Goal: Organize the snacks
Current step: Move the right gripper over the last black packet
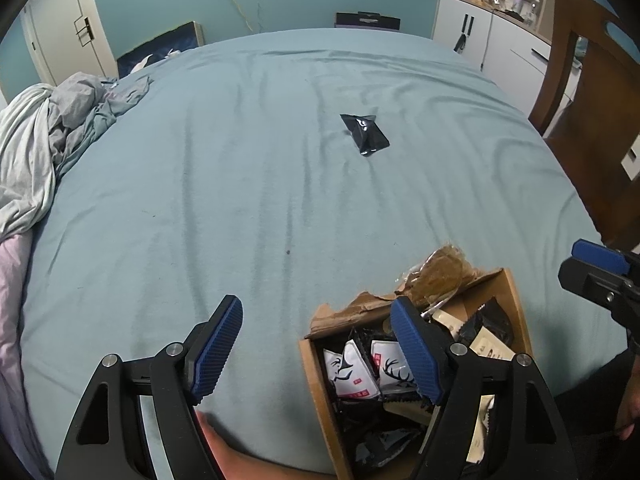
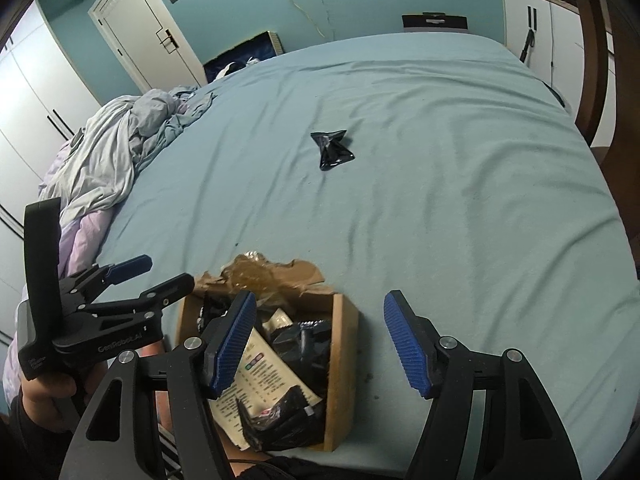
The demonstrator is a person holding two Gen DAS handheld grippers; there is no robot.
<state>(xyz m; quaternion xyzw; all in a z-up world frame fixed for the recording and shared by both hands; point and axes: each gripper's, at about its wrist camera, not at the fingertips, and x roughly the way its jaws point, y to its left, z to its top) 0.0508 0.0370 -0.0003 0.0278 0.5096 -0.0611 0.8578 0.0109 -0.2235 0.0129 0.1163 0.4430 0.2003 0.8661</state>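
Observation:
An open cardboard box [image 1: 516, 300] [image 2: 345, 344] sits at the near edge of a bed covered in a teal sheet [image 1: 248, 184]. Several snack packets fill it, black ones and white ones with a deer print [image 1: 362, 374]. A cream packet [image 2: 256, 384] lies in it too. One black snack packet [image 1: 366, 135] [image 2: 332, 149] lies alone mid-bed, far from both grippers. My left gripper [image 1: 316, 350] is open and empty, its right finger over the box's left side. My right gripper [image 2: 320, 344] is open and empty, straddling the box's right wall.
Crumpled grey and lilac bedding [image 1: 52, 136] [image 2: 116, 152] is heaped at the bed's left side. A wooden chair [image 1: 588, 92] stands at the right edge. White cabinets [image 1: 492, 32] and a door [image 2: 136, 28] line the teal walls. A hand [image 2: 44, 400] holds the left gripper's handle.

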